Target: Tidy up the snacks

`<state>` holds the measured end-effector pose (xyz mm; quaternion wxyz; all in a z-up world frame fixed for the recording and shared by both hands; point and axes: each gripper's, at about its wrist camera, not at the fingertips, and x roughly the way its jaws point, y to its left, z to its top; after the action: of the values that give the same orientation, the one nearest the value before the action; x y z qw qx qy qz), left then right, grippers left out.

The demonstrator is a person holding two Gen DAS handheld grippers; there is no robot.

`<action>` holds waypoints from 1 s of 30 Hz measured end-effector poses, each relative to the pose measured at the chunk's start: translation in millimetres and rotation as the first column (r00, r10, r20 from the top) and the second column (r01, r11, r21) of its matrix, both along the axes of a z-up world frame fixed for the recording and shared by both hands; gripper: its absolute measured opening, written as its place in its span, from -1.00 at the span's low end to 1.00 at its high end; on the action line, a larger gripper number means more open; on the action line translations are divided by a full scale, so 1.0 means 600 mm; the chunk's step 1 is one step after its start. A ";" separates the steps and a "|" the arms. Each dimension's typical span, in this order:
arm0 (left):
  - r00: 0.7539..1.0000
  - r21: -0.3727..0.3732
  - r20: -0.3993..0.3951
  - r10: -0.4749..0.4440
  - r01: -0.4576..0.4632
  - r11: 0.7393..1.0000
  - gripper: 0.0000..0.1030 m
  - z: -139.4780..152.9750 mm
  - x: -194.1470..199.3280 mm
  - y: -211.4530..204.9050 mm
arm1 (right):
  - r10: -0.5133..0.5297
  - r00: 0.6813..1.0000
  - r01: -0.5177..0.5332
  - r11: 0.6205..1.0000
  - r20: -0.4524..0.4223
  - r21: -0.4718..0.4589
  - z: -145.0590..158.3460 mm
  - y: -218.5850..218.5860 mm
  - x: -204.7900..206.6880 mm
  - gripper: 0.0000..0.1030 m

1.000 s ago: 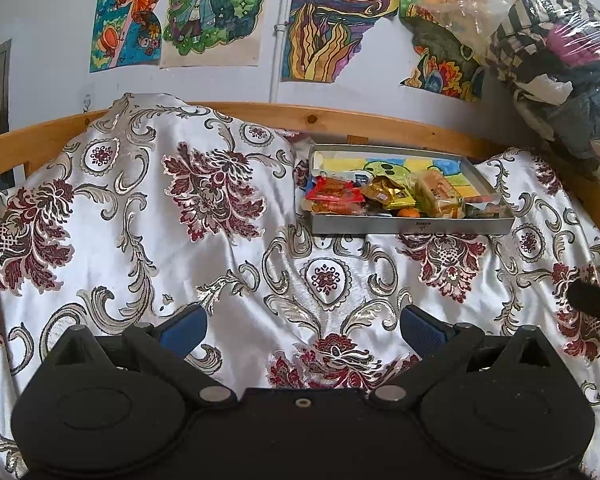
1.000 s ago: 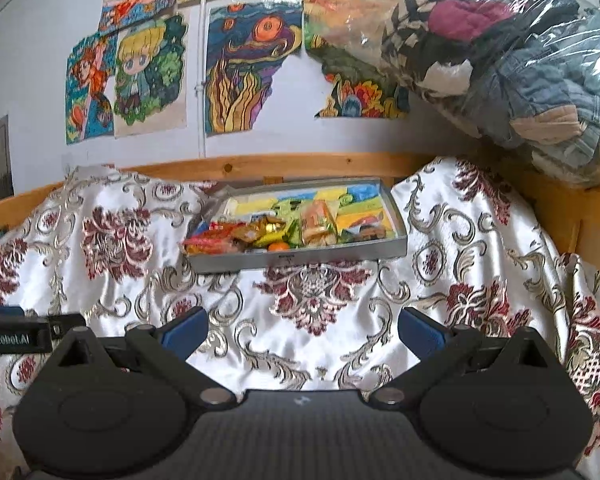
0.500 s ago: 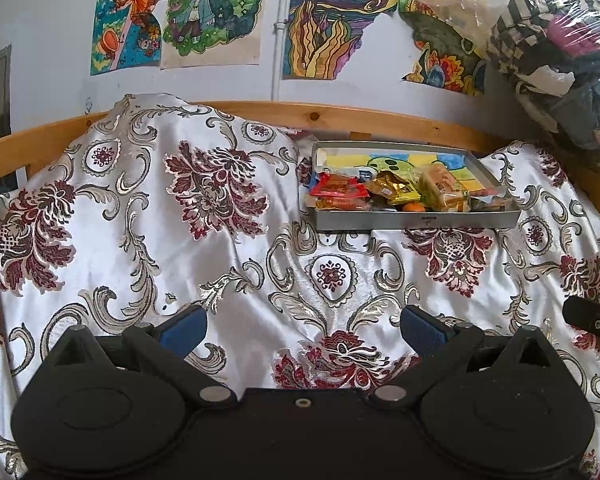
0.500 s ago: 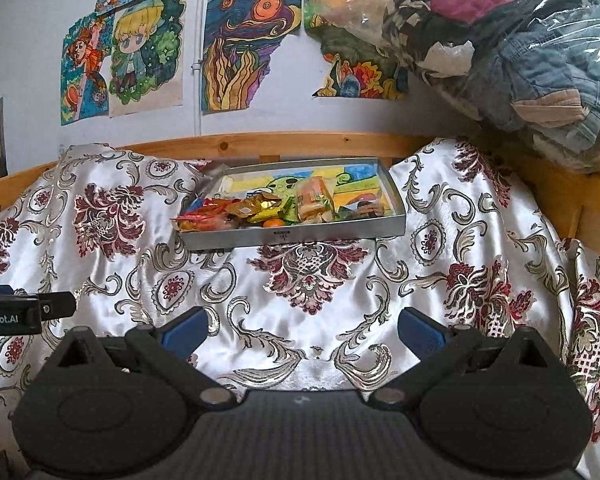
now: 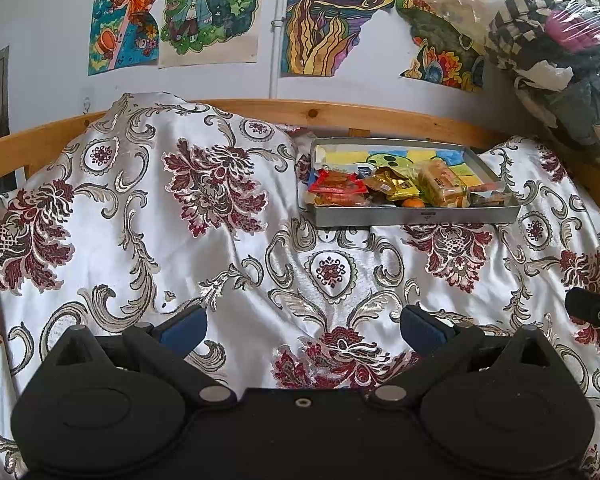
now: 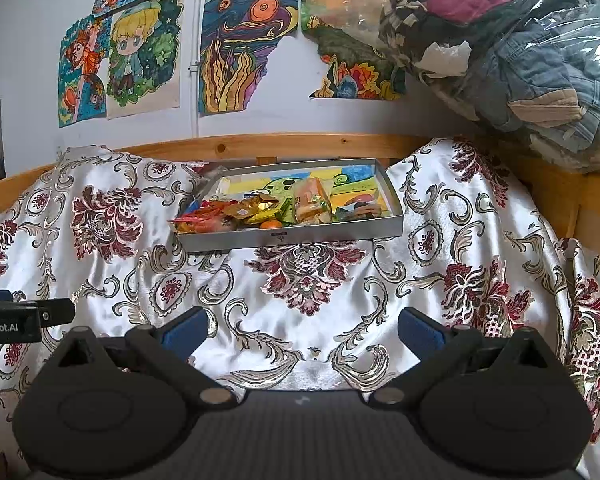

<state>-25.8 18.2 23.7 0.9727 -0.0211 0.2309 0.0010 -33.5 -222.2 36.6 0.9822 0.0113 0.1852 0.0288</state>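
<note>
A grey metal tray (image 5: 416, 216) (image 6: 296, 238) with a colourful lining sits on the patterned bedspread near the wooden rail. Several wrapped snacks are piled along its front: red packets (image 5: 336, 186) (image 6: 198, 218), gold packets (image 5: 392, 184) (image 6: 256, 206), a clear bag of bread (image 5: 440, 184) (image 6: 310, 200) and a small orange (image 5: 414, 203) (image 6: 271, 224). My left gripper (image 5: 302, 326) is open, well short of the tray and to its left. My right gripper (image 6: 302, 326) is open too, in front of the tray, with nothing between its fingers.
A white, silver and maroon bedspread (image 5: 204, 216) covers the bed. A wooden rail (image 6: 300, 146) runs behind the tray, under drawings on the wall. A clear bag of clothes (image 6: 520, 52) is stacked at the right. Each gripper shows at the edge of the other's view.
Both grippers have drawn slightly nearer the tray, which sits a little lower in each view. The jaws stay open and the snacks have not moved.
</note>
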 end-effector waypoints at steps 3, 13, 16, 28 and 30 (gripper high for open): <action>1.000 0.000 -0.001 0.000 0.000 1.000 0.99 0.000 0.000 0.000 | 0.000 1.000 0.000 1.000 0.000 0.000 0.000 0.000 0.000 1.00; 1.000 -0.007 -0.007 0.001 -0.001 1.000 0.99 -0.001 0.003 0.004 | -0.003 1.000 0.003 1.000 -0.002 0.003 -0.001 0.000 0.001 1.00; 1.000 -0.010 -0.011 -0.003 0.003 1.000 0.99 -0.001 0.004 0.006 | -0.004 1.000 0.004 1.000 -0.002 0.004 -0.001 0.000 0.001 1.00; 1.000 -0.013 -0.027 0.014 -0.015 1.000 0.99 -0.003 0.000 0.001 | -0.001 1.000 0.001 1.000 -0.004 0.001 -0.003 0.003 -0.001 1.00; 0.999 -0.015 -0.035 0.020 -0.020 1.000 0.99 -0.005 0.001 0.002 | 0.001 1.000 -0.001 1.000 -0.004 0.001 -0.004 0.004 -0.001 1.00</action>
<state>-25.1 19.3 21.0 0.9684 -0.0309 0.2474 0.0092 -34.4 -219.8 34.3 0.9818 0.0117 0.1871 0.0295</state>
